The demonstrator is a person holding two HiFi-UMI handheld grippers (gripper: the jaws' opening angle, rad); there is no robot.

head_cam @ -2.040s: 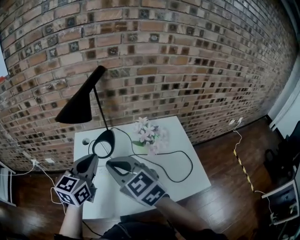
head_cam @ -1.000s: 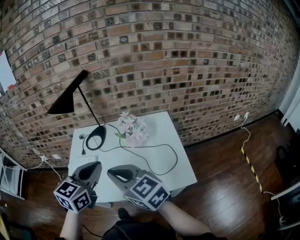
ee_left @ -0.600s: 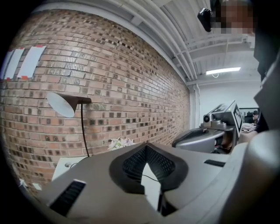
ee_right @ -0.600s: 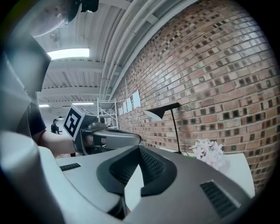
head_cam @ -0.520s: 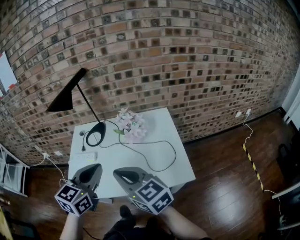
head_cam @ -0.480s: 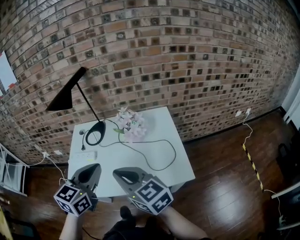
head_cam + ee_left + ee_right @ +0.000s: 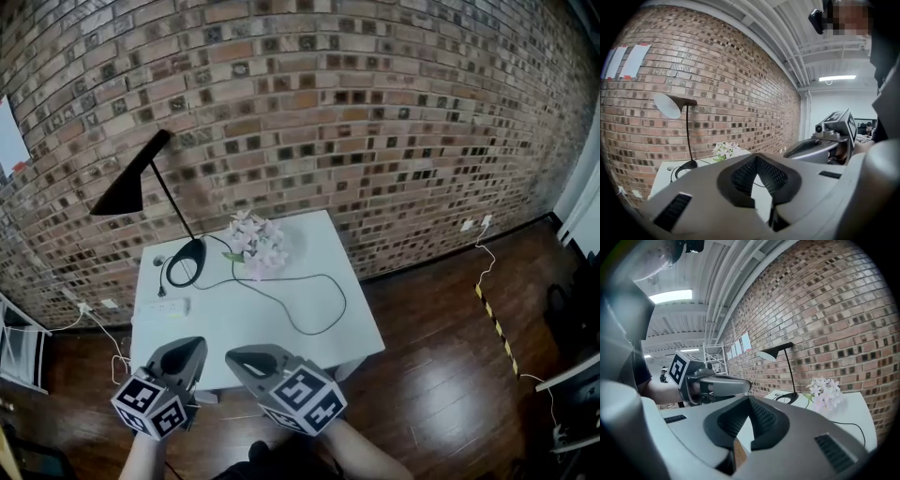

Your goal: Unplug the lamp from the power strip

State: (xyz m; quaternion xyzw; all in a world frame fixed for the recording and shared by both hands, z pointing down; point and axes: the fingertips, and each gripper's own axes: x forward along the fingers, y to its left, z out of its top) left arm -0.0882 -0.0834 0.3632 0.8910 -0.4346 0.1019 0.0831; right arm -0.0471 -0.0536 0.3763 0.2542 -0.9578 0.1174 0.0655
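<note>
The lamp (image 7: 187, 261) stands at the table's (image 7: 216, 314) back left corner, its black shade tipped out to the left past the edge. Its cord (image 7: 345, 302) loops wide across the top and comes back toward the base. The white strip (image 7: 167, 307) lies flat near the left edge, in front of the base. A small dark plug shows just beside the strip, but it's way too tiny in the head view to tell if it sits in a socket or just lies there. In both gripper views the strip is hidden behind the grippers' own bodies.

Pink flowers (image 7: 258, 246) sit right next to the base, and the cord runs past them. A brick wall (image 7: 328, 112) is behind the table and a wood floor (image 7: 441, 375) around it.

The left gripper (image 7: 190, 349) and right gripper (image 7: 239, 356) hang side by side over the near edge, well apart from the strip. Both have their jaws closed together with nothing in them.
</note>
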